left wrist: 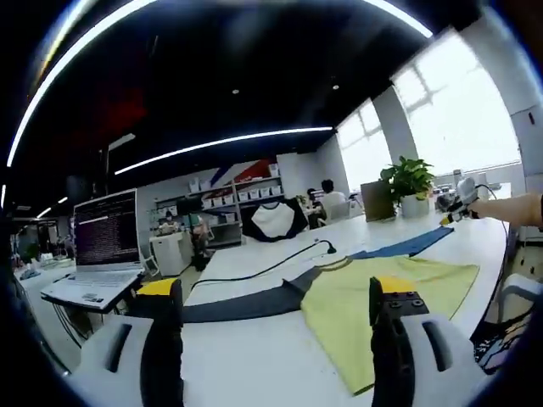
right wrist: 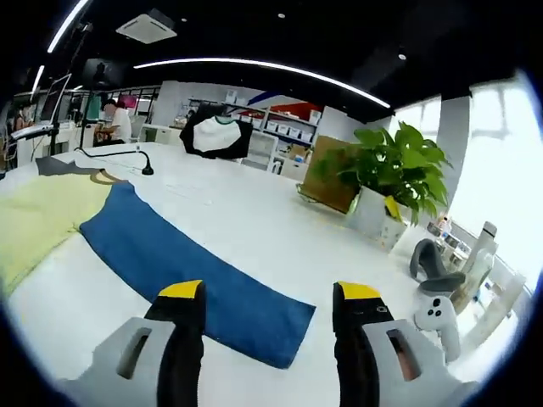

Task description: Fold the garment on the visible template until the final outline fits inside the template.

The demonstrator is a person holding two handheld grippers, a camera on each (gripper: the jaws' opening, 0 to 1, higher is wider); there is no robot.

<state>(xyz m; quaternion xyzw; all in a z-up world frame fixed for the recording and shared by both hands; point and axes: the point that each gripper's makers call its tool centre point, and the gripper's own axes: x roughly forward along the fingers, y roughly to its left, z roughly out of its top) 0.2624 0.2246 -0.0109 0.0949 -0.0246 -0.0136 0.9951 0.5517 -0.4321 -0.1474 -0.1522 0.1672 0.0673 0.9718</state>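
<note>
A long white desk [left wrist: 254, 339] runs through an open office with a black ceiling, curved light strips and bright windows. On it lies the garment [left wrist: 382, 297], spread flat: a yellow-green body with one dark grey sleeve [left wrist: 246, 303] and one blue sleeve [right wrist: 182, 271] stretched out to opposite sides. No template outline can be made out under it, perhaps for the glare.

In the left gripper view, the left tool [left wrist: 276, 339] hovers over the desk near the collar, jaws apart and holding nothing. A laptop [left wrist: 102, 246] sits open on a neighbouring desk, and a black cable [left wrist: 271, 264] trails across the white top. Far off, the right tool [left wrist: 458, 203] shows in a hand.

In the right gripper view, the right tool [right wrist: 267, 339] hangs above the blue sleeve's cuff end, jaws wide and empty. A white pot [right wrist: 373, 216] holds a leafy plant [right wrist: 399, 161]. Beside it stand a board [right wrist: 331, 174] and white controllers [right wrist: 437, 314]. Shelves [right wrist: 280, 127] with boxes line the back wall, and a black-and-white shirt [right wrist: 216, 131] hangs before them.
</note>
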